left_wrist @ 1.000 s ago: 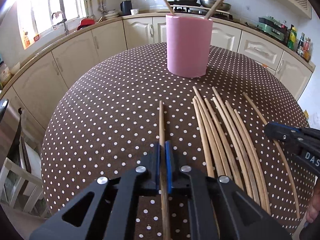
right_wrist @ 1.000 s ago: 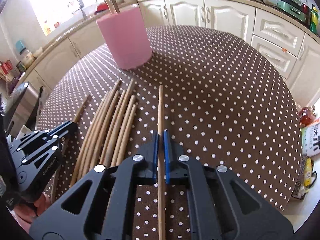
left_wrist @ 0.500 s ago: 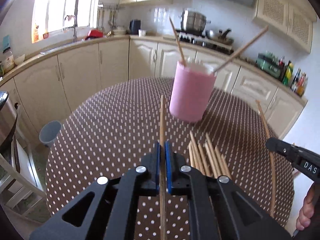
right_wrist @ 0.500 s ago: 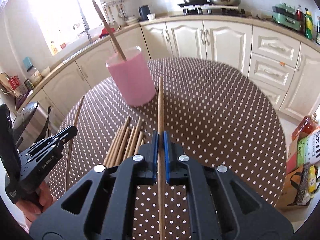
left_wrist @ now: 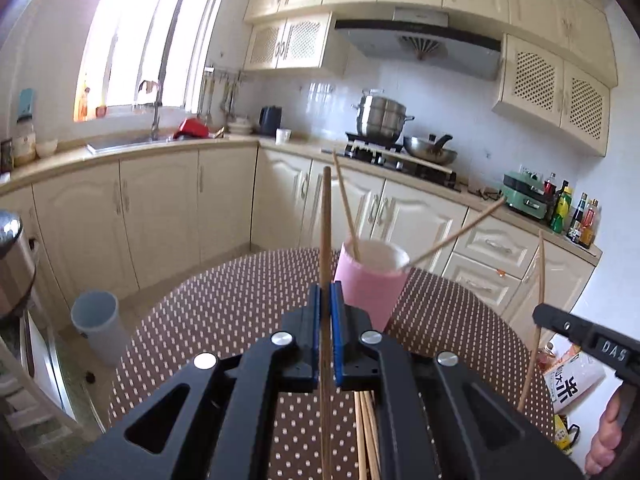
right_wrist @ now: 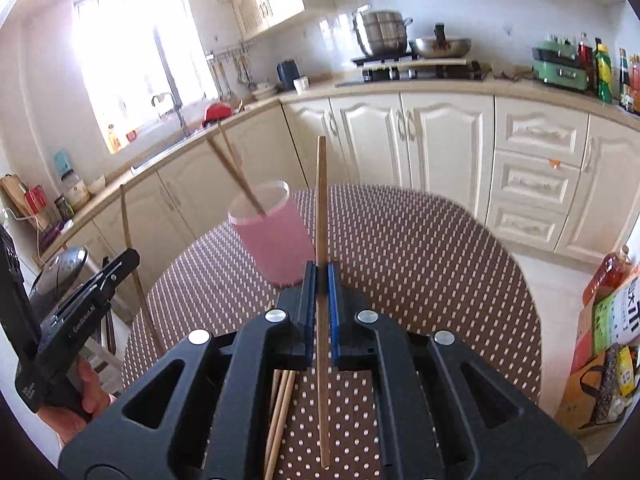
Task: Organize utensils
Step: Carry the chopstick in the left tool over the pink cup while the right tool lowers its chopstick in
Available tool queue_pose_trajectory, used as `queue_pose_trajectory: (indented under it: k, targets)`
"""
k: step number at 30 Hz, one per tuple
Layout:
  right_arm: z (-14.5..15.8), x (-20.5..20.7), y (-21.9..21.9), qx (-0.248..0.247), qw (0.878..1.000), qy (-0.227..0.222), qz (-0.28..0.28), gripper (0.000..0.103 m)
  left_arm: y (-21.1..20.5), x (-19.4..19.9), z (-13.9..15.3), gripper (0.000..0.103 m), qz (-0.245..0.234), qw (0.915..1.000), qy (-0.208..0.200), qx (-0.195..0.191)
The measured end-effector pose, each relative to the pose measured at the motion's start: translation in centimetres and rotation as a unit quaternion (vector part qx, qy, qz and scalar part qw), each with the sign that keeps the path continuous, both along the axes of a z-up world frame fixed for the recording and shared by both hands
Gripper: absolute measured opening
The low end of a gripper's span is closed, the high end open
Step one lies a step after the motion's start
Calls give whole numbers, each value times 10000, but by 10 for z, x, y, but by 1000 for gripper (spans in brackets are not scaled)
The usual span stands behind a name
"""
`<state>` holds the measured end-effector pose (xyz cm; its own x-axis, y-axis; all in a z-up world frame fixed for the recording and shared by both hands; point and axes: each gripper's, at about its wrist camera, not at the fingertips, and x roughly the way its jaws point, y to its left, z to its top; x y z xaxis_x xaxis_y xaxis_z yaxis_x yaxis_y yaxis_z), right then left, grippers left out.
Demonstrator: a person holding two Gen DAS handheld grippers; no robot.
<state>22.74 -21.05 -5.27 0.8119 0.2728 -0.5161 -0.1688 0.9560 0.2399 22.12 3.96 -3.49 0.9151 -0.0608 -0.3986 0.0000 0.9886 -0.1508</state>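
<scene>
The left gripper is clamping a single wooden chopstick between its blue pads, the jaws drawn in narrow against the shaft. The stick is passing right through the jaws, its long end projecting forward and upward, its short end trailing back toward the camera. The right gripper is gripping a second chopstick in the same manner, jaws narrow and tight on the wood. Each stick is being pinched well back from its forward end, which in my judgement is leaving a long free end to lead into the holder.

The pink cup is standing upright on the round table with the dotted brown cloth, just ahead of both grippers. Two chopsticks are already leaning inside it, splayed against opposite sides of the rim. The remaining loose chopsticks are lying flat on the cloth beneath the grippers, partly hidden by the gripper bodies; their count cannot be told.

Both held sticks are riding clear of the table and near rim height. Judged stage: carrying toward the cup, insertion not yet made. The forward tips will need tilting down over the opening, and the two leaning sticks are narrowing the free entry.
</scene>
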Motion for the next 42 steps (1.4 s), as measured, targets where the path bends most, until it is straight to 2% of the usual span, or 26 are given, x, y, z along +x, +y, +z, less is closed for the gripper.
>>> queue_pose_trajectory:
  k: [9, 16, 22, 25, 30, 33, 37, 42]
  targets:
    - [49, 7, -4, -3, 9975, -706, -49, 6, -8, 7, 46, 6, 124, 9985, -502, 187]
    - [91, 28, -10, 181, 9921, -1225, -205, 6, -9, 24, 85, 6, 369, 9959, -751, 332]
    - [125, 56, -7, 426, 9829, -1769, -289, 6, -6, 43, 123, 6, 385, 9937, -1036, 196]
    - [132, 71, -3, 557, 9794, -1926, -230, 6, -4, 57, 138, 6, 364, 9927, -1153, 52]
    - [127, 101, 6, 631, 9769, -2043, -62, 6, -11, 79, 145, 6, 181, 9923, -1221, 8]
    - [111, 127, 8, 790, 9785, -1906, 71, 6, -16, 97, 139, 6, 13, 9929, -1192, 35]
    - [89, 151, 13, 931, 9778, -1851, 323, 6, -19, 122, 120, 6, -105, 9955, -943, 58]
    - [67, 176, 20, 1113, 9799, -1582, 477, 6, -14, 150, 95, 6, -261, 9987, -440, -57]
